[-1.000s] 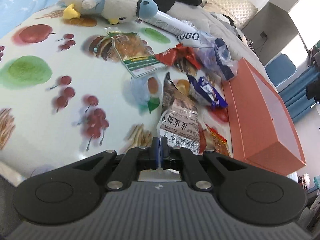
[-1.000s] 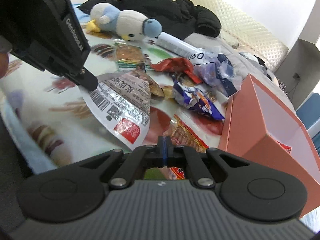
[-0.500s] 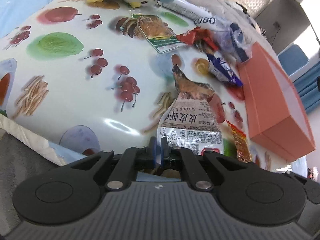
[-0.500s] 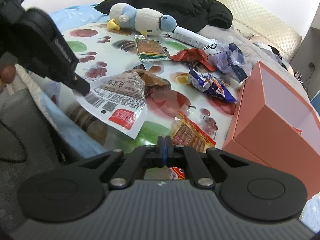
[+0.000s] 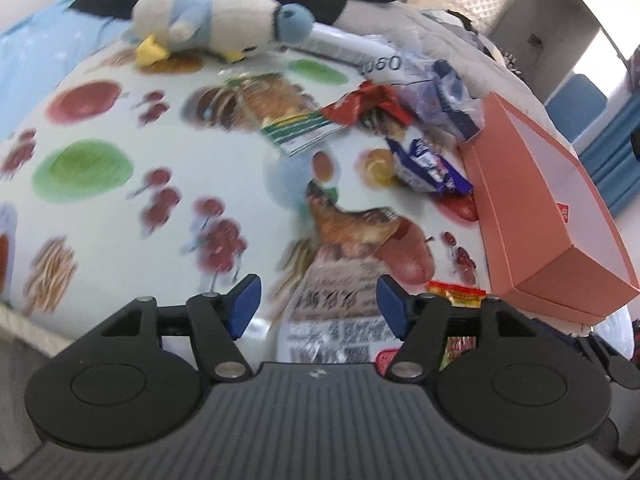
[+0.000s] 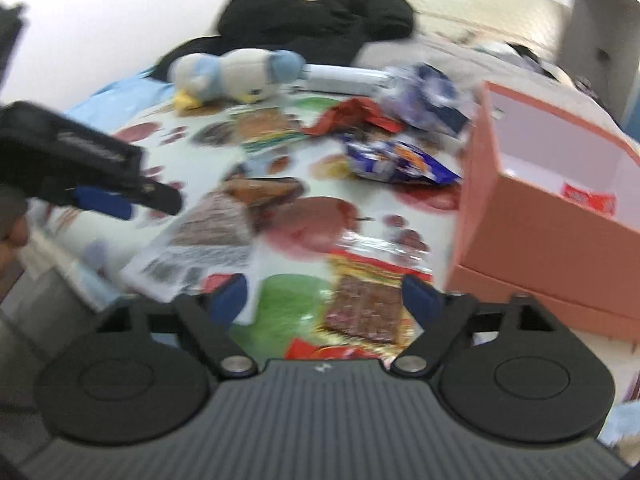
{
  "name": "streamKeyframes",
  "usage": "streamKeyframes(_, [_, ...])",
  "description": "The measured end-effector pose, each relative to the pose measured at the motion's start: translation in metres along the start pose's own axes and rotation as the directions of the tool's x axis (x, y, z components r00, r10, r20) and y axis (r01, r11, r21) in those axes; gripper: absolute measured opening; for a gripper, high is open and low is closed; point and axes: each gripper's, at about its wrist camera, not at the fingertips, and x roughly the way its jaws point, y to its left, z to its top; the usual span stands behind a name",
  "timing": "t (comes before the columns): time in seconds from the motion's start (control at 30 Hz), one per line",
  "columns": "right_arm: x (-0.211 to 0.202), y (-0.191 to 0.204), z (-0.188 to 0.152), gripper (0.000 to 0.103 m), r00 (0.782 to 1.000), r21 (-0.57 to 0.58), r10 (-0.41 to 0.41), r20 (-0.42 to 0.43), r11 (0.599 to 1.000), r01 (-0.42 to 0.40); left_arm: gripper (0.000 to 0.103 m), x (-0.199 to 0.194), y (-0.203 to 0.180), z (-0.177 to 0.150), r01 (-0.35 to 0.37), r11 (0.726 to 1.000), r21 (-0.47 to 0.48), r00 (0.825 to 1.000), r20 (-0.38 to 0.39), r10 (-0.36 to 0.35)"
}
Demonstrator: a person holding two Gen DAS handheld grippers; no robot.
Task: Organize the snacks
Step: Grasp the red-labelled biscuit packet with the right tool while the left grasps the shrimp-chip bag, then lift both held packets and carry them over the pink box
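My left gripper has its jaws opening, and the blue pads touch nothing. The white shrimp snack packet lies flat on the fruit-print cloth between and below them. In the right wrist view the same packet rests just beyond the left gripper. My right gripper also has its jaws opening, over a red and gold packet that the pads do not press. The open orange box stands to the right with a red packet inside.
Further back lie a blue-purple packet, a red wrapper, a green-striped packet and a plush penguin. Black clothing is heaped behind. The cloth's near edge drops off at the lower left.
Both grippers went from shut to open. The left one let go of the shrimp packet, which now lies on the cloth. Both views are blurred from motion.
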Motion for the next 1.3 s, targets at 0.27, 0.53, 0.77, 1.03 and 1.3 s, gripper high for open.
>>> streamKeyframes(0.27, [0.042, -0.035, -0.01, 0.087, 0.993, 0.173, -0.008, -0.117, 0.985, 0.029, 0.075, 0.024, -0.03, 0.015, 0.018, 0.996, 0.088, 1.0, -0.002, -0.018])
streamKeyframes(0.53, [0.053, -0.031, -0.016, 0.087, 0.992, 0.121, 0.0, -0.127, 0.993, 0.016, 0.077, 0.05, -0.037, 0.015, -0.003, 0.99, 0.141, 0.998, -0.06, 0.012])
streamKeyframes(0.77, [0.057, -0.031, -0.018, 0.088, 0.994, 0.095, 0.007, -0.109, 0.995, 0.004, 0.077, 0.069, -0.042, 0.016, -0.04, 0.991, 0.131, 0.993, -0.107, 0.054])
streamKeyframes(1.03, [0.057, -0.029, -0.013, 0.064, 0.995, 0.074, -0.008, -0.098, 0.997, 0.016, 0.073, 0.079, -0.053, 0.009, -0.083, 0.976, 0.203, 0.985, -0.129, 0.11])
streamKeyframes(1.3, [0.046, -0.036, -0.012, 0.057, 0.997, 0.11, 0.016, -0.075, 0.994, -0.008, 0.056, 0.068, -0.052, 0.014, -0.063, 0.991, 0.12, 0.988, -0.134, 0.079])
